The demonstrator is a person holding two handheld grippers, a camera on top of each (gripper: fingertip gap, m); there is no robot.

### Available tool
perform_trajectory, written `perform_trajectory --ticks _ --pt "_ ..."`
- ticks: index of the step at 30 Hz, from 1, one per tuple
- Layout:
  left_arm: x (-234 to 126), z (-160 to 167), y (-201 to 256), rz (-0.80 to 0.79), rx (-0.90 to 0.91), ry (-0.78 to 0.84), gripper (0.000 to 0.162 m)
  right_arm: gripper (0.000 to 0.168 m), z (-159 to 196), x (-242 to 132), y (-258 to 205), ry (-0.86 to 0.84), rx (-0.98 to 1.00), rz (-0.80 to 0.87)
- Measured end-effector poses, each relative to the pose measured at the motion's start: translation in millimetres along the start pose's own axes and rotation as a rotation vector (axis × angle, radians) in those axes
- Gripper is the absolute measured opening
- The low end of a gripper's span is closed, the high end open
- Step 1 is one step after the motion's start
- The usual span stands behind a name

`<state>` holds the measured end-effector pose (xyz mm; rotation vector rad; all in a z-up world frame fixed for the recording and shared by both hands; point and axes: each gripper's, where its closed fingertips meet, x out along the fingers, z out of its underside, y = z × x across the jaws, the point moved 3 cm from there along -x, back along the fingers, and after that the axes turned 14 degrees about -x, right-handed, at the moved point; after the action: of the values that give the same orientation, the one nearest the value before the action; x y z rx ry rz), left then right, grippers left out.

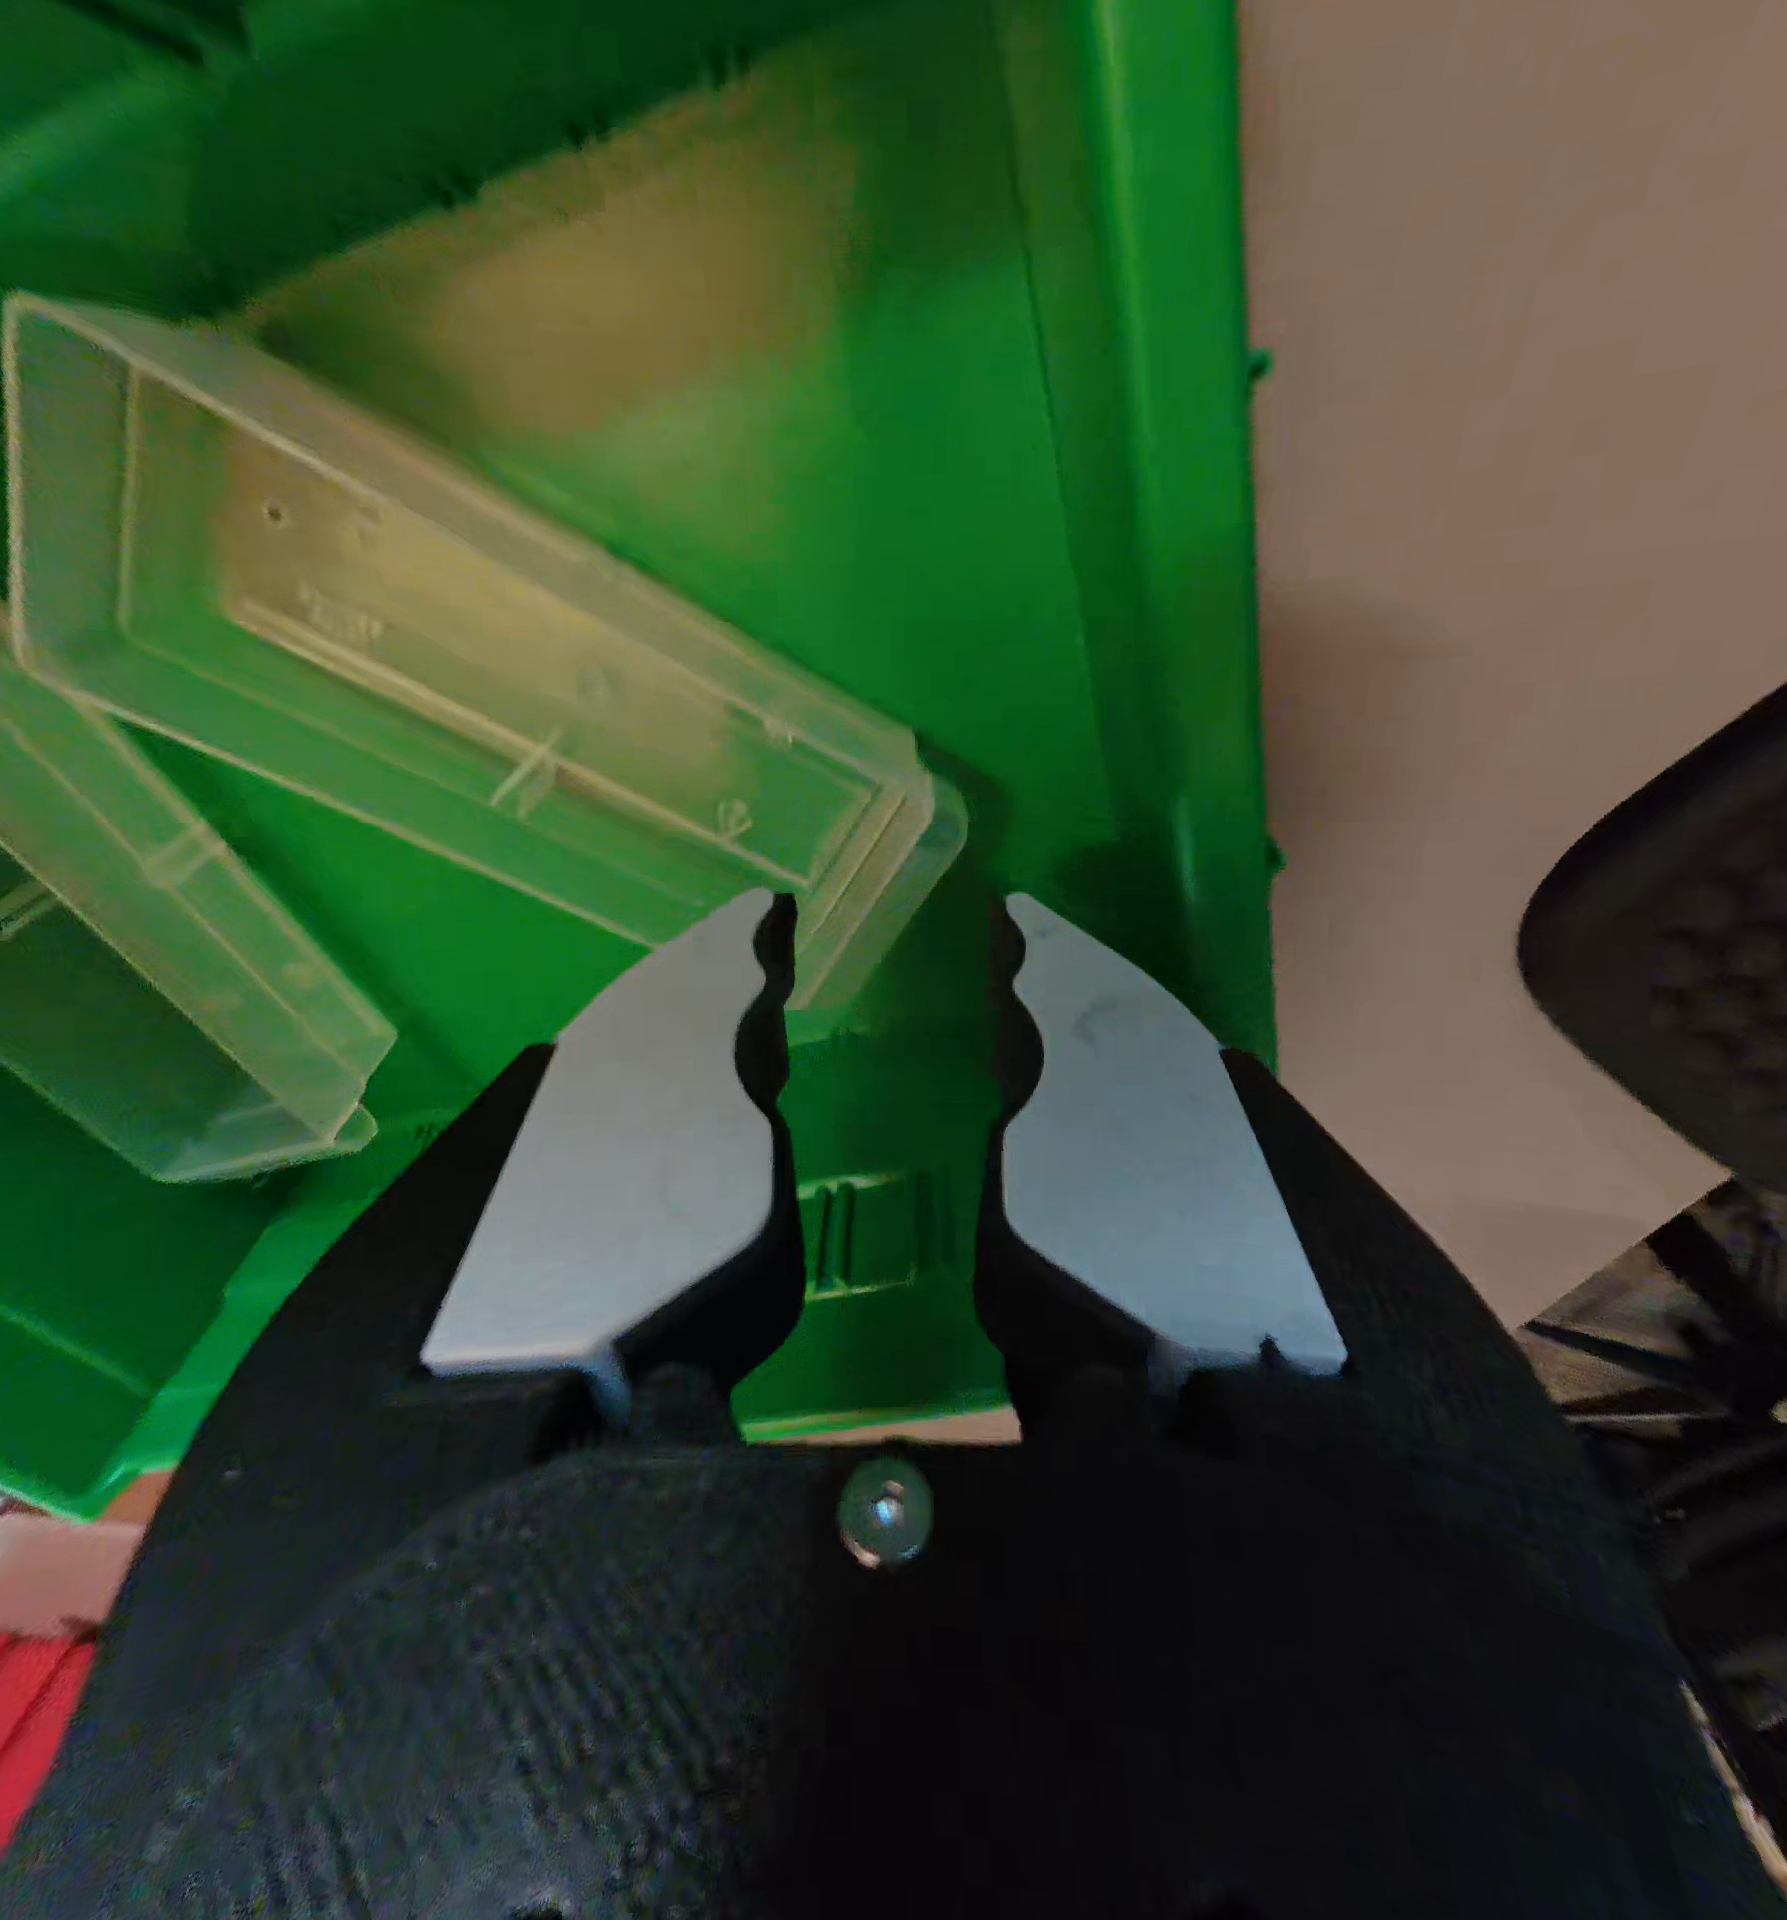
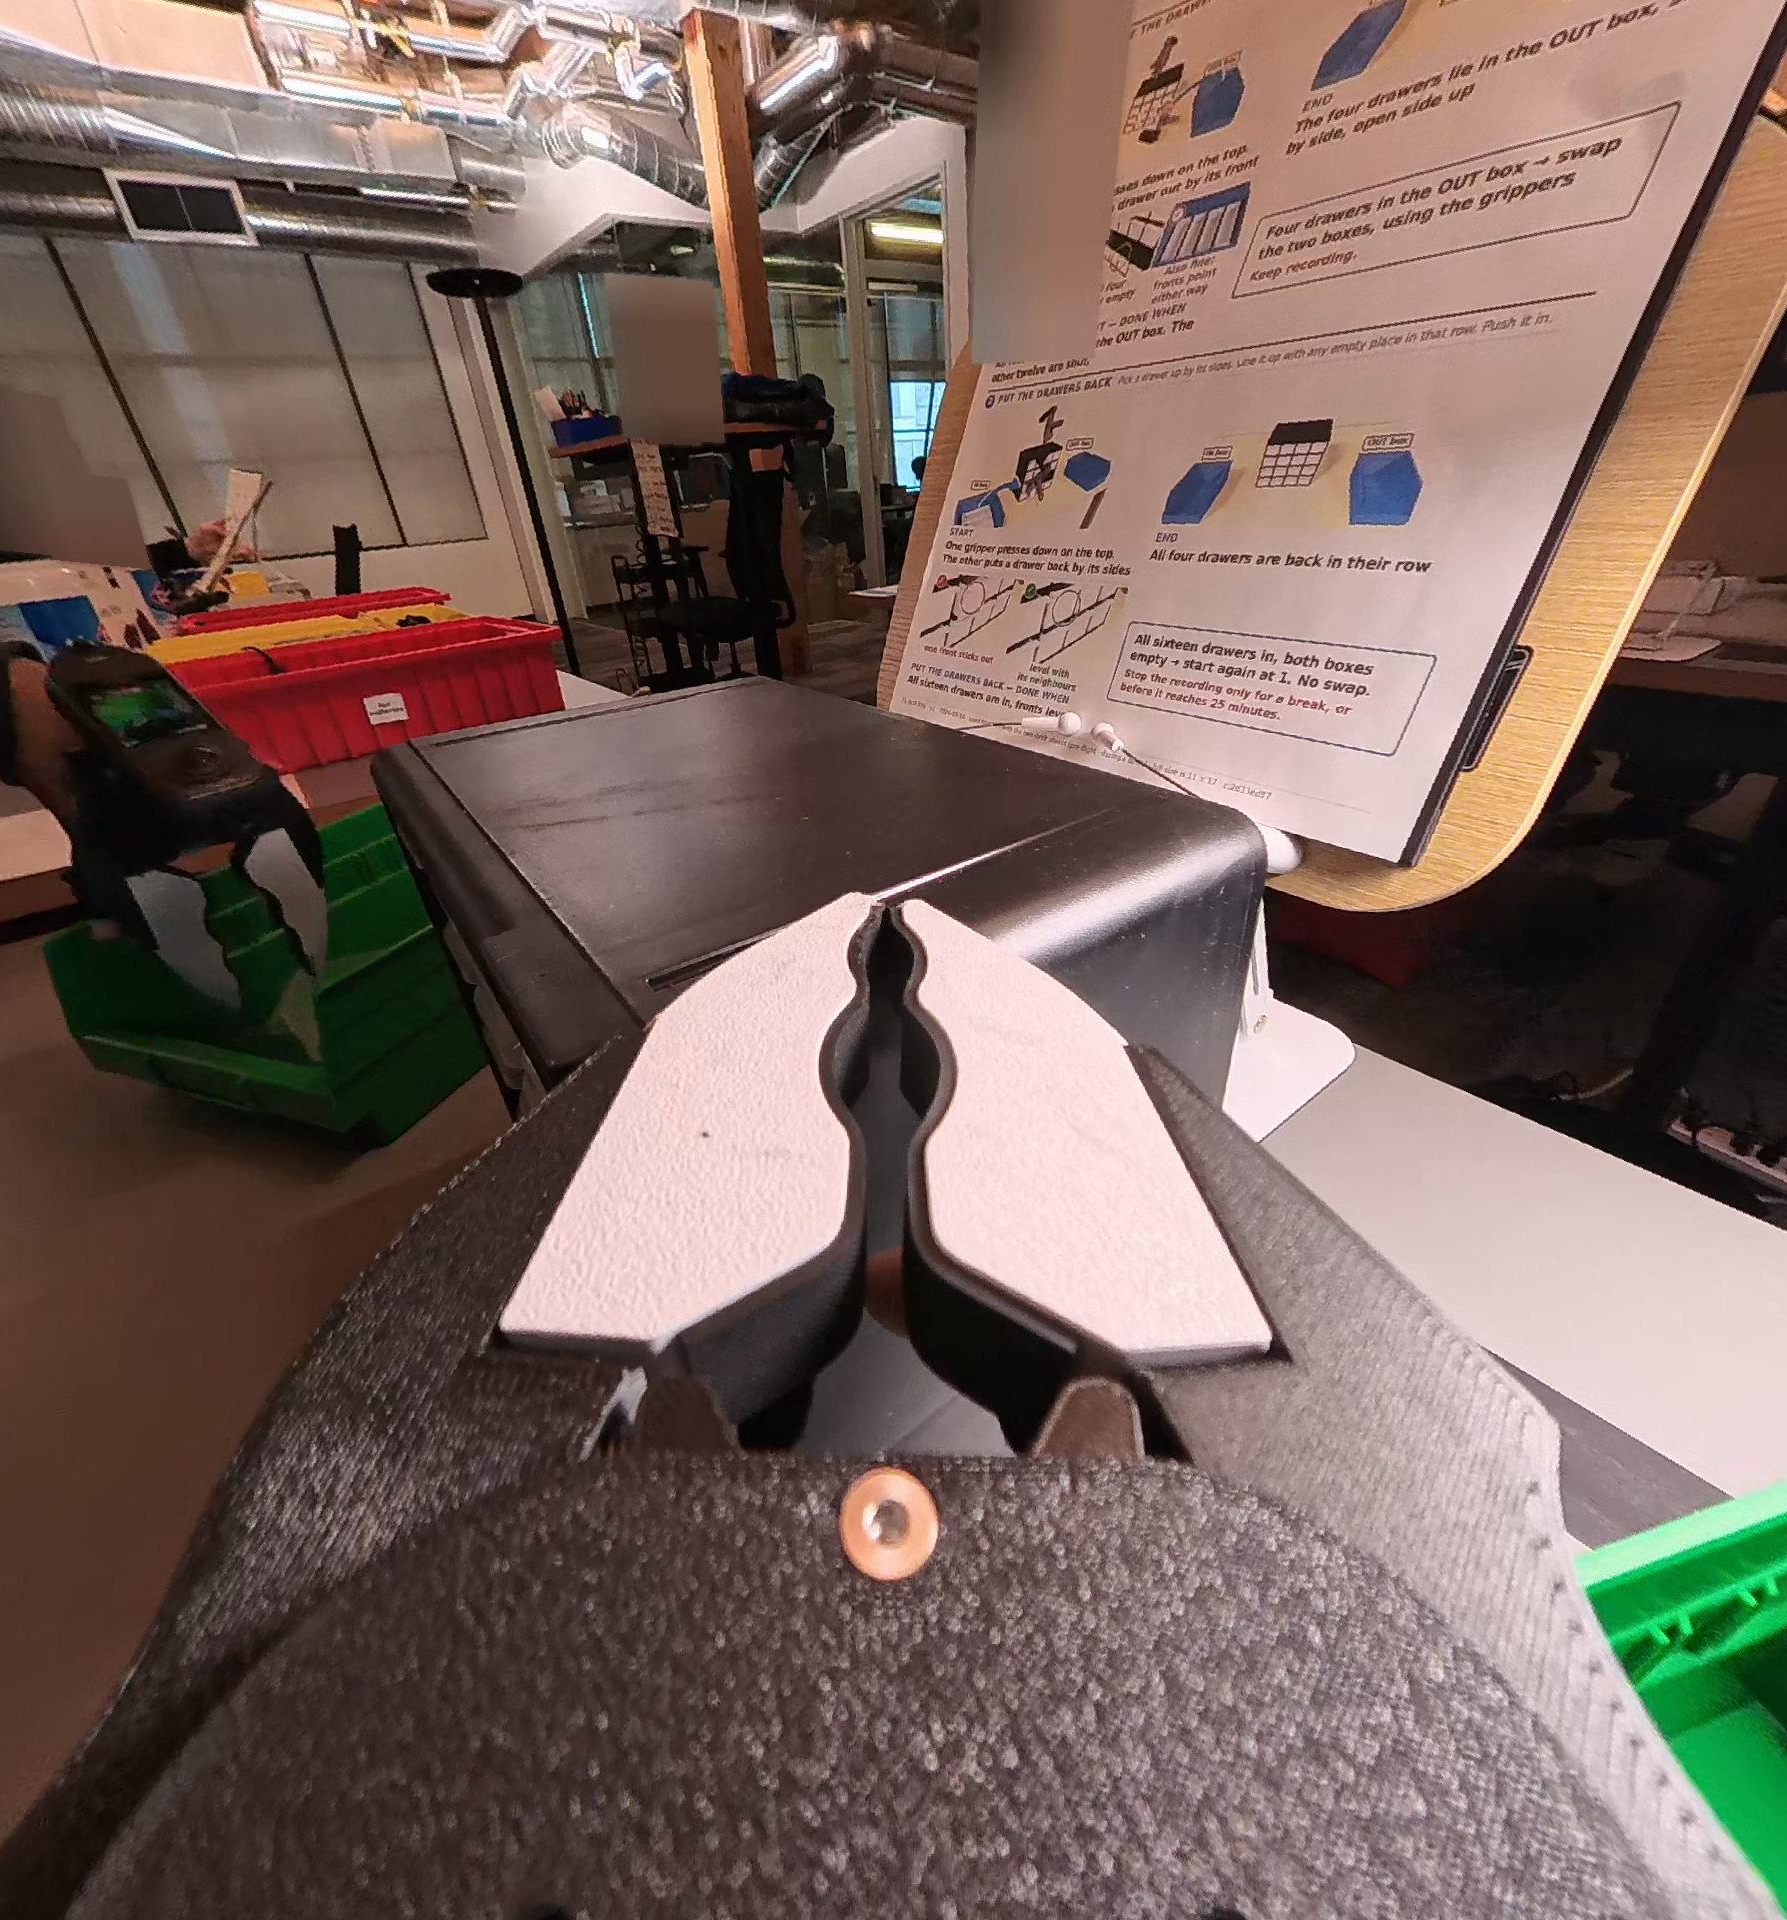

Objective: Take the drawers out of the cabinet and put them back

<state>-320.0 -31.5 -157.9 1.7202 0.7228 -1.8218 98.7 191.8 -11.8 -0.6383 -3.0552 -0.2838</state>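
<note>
Drawers: two clear plastic drawers lie inside the green bin (image 1: 972, 520). The first drawer (image 1: 432, 665) lies at a slant across the bin floor, open side up. The second drawer (image 1: 120, 894) lies to its left, partly cut by the picture edge.
Cabinet: the black cabinet (image 2: 764, 810) stands on the table (image 2: 141, 1299), between the green bin (image 2: 380, 1039) on its left and a second green bin (image 2: 1741, 1683) at the near right.
Left gripper: the left gripper (image 1: 894, 914) hangs over the bin with its jaws parted. One corner of the first drawer is just in front of its left fingertip; nothing is between the fingers. In the right wrist view it (image 2: 276, 935) hangs over the bin's rim.
Right gripper: the right gripper (image 2: 887, 914) is closed and empty, its tips over the near edge of the cabinet top; I cannot tell if they touch it.
Behind: an instruction board (image 2: 1388, 416) leans behind the cabinet; red bins (image 2: 369, 686) stand far left.
Beside bin: a black chair (image 1: 1720, 987).
</note>
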Motion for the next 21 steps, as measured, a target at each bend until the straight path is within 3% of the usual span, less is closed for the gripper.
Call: perform_trajectory --ticks 1,7,13,21 --pt "2 4 -2 -0.015 0.003 -0.015 0.037 0.000 0 0 0 0.001 0.001 0.000" --pt "18 11 -5 -0.089 0.058 -0.045 0.034 0.000 0 0 0 0.011 0.015 -0.001" --pt "24 7 -4 -0.095 0.064 -0.039 0.018 0.000 0 0 0 0.019 0.027 -0.006" --pt "-14 -15 11 -0.121 0.038 0.135 0.016 0.000 1 0 0 0.024 0.033 -0.006"
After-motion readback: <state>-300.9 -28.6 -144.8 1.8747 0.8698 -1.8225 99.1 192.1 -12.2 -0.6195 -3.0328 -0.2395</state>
